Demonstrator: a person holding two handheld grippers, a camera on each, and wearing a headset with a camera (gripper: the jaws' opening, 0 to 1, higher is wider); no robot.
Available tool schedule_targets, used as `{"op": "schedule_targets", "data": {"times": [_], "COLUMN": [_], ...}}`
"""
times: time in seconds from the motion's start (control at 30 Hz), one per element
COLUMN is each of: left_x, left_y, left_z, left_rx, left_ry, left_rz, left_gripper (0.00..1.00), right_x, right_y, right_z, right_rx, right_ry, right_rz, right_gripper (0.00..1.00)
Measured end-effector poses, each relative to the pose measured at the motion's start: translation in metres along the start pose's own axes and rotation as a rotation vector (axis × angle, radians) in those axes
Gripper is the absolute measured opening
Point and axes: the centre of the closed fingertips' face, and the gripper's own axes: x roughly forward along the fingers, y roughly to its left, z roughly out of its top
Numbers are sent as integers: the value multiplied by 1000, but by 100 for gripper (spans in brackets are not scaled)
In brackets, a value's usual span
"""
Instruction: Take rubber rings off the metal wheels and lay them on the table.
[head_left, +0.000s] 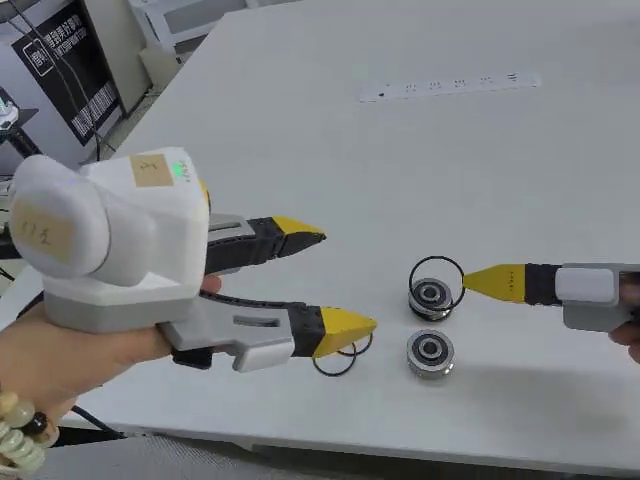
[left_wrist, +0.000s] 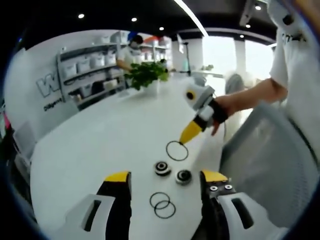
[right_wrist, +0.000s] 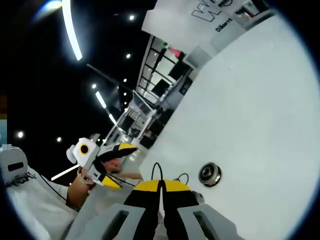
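Note:
Two metal wheels (head_left: 430, 296) (head_left: 430, 353) stand side by side on the white table (head_left: 300, 130). My right gripper (head_left: 468, 283) comes in from the right, shut on a black rubber ring (head_left: 436, 277) that hangs over the farther wheel. In the left gripper view that ring (left_wrist: 177, 150) dangles from the right gripper (left_wrist: 185, 140) beyond both wheels (left_wrist: 162, 168) (left_wrist: 183, 176). Two loose rings (head_left: 340, 355) lie overlapping on the table left of the nearer wheel. My left gripper (head_left: 335, 280) hovers open above them, holding nothing. The right gripper view shows its shut jaws (right_wrist: 161, 184), the thin ring (right_wrist: 156, 172) and one wheel (right_wrist: 209, 173).
A socket strip (head_left: 450, 86) is set into the table farther back. The table's front edge (head_left: 400, 450) runs just below the wheels. Beyond the table stand shelves (left_wrist: 85, 75), a plant (left_wrist: 145, 75) and a person (left_wrist: 131, 47). A dark banner (head_left: 65, 60) stands at far left.

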Motion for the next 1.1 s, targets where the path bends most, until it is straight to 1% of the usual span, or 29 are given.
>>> {"op": "schedule_targets", "data": {"times": [0.1,0.2,0.37,0.43,0.5,0.57,0.67,0.7,0.73,0.87,0.93,1.03,1.1], "left_x": [-11,-22,-41,-52,-60,-68,-78,-81,-84,-94,-98,-102,-104], "left_y": [1,5,13,19,21,25,28,29,31,32,33,34,36], "left_z": [-7,-11,-15,-16,-19,-25,-39,-43,-47,-54,-58,-62,-66], "left_rx": [1,-11,-23,-41,-51,-60,-83,-89,-96,-130,-143,-152,-165], "left_ry": [8,4,-20,-41,-50,-50,-30,-27,-28,-40,-48,-54,-57], "left_rz": [7,20,50,73,84,99,113,123,133,146,159,165,169], "left_gripper": [61,63,66,67,70,71,73,74,75,77,78,79,79], "right_x": [6,14,28,33,38,43,48,51,52,60,64,68,72], "right_y": [3,10,19,22,23,24,25,25,24,23,22,20,16], "right_z": [2,4,0,-1,-4,-9,-17,-21,-23,-30,-35,-41,-43], "right_rx": [2,2,-31,-37,-44,-49,-53,-63,-67,-67,-69,-83,-90], "right_ry": [-4,0,48,66,89,124,175,198,209,234,258,289,305], "right_rz": [-3,6,9,13,12,11,9,6,2,-7,-12,-23,-34], "right_gripper": [0,0,0,0,0,0,0,0,0,0,0,0,0]}}
